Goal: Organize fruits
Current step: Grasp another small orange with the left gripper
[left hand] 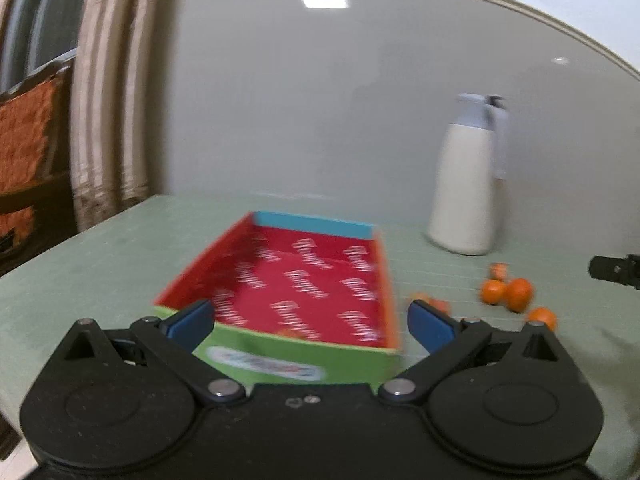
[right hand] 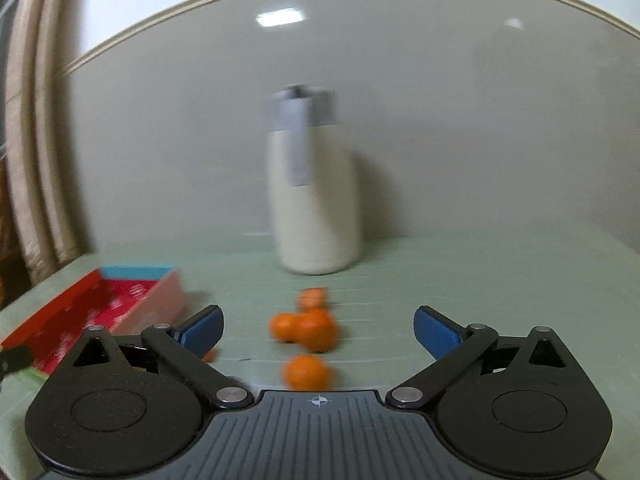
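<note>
Right tongs, blue pads spread wide with nothing gripped: one small orange fruit lies on the green bench just ahead of the body, between the two pads; two more touch each other beyond it, with a smaller orange piece farther back, before a white flask. Left tongs, likewise apart and empty, straddle the near green end of an open box with red printed lining, orange sides and blue far wall; fruits sit right of it, round, glossy, blurred.
</note>
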Action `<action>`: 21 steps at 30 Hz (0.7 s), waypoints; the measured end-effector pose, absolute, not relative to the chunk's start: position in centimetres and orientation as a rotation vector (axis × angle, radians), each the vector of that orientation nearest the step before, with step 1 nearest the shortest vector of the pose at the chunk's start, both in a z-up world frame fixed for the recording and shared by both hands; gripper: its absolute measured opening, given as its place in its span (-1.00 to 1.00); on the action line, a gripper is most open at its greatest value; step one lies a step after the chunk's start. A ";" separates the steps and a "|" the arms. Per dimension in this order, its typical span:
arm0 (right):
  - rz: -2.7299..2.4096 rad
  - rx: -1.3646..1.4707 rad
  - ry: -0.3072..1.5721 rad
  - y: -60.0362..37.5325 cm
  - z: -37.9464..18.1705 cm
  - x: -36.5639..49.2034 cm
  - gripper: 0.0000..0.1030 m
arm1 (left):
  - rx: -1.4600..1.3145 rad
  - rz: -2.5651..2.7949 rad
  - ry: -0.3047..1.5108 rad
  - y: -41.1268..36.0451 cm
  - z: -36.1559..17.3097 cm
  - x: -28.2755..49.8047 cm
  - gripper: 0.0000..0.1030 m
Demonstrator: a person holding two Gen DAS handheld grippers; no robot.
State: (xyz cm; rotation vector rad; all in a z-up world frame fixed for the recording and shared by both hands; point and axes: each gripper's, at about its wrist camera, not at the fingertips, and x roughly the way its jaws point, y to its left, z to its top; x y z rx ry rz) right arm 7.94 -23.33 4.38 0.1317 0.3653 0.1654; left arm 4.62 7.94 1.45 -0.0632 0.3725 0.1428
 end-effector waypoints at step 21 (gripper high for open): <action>0.059 0.130 0.386 -30.5 3.2 7.8 0.97 | 0.077 -0.096 0.430 -3.7 -1.1 8.8 0.59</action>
